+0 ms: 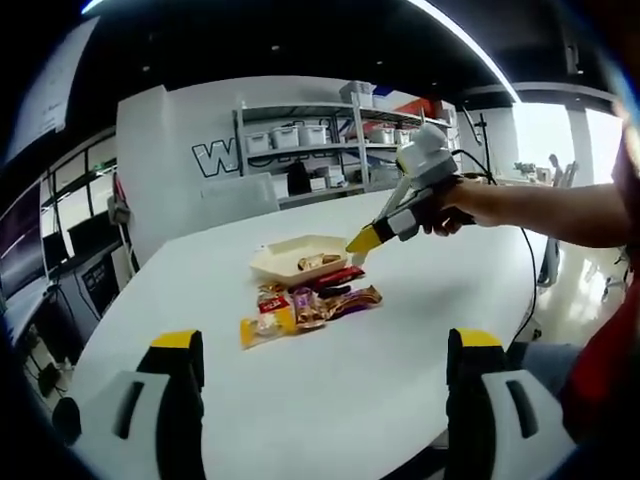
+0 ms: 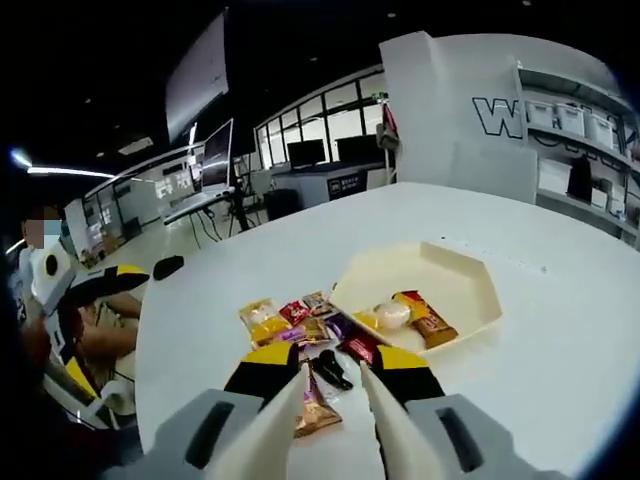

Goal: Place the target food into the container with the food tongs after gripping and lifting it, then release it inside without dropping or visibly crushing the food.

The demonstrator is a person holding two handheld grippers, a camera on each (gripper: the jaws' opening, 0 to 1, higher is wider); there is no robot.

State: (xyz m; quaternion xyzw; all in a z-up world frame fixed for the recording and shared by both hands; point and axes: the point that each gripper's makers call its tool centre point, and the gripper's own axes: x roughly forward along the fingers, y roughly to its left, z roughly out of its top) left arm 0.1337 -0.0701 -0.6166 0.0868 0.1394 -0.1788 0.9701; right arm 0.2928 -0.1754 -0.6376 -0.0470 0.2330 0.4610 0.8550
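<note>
A cluster of wrapped snacks (image 2: 305, 335) lies on the white table (image 2: 560, 380), touching the near edge of the cream container (image 2: 470, 275), which already holds a brown-wrapped bar (image 2: 432, 322) and a pale round item (image 2: 390, 314). Which packet is the target cannot be told; a bronze-wrapped snack (image 2: 318, 412) lies directly below and between the cream tongs (image 2: 335, 395) carried by the right gripper (image 2: 335, 375), its long axis roughly in line with them. The tongs stand narrowly apart over the pile, holding nothing, so the right hand is plainly the nearer. The container sits just beyond and to the right of the tips in the right gripper view.

The left gripper view shows the scene from across the table: the right gripper (image 1: 372, 237), held in a person's hand (image 1: 445, 210), angles down over the packets (image 1: 310, 303) at the container (image 1: 290, 262), while the left gripper (image 1: 325, 370) hangs well back with its jaws wide and empty. Shelving with bins (image 1: 320, 140) lines the far wall.
</note>
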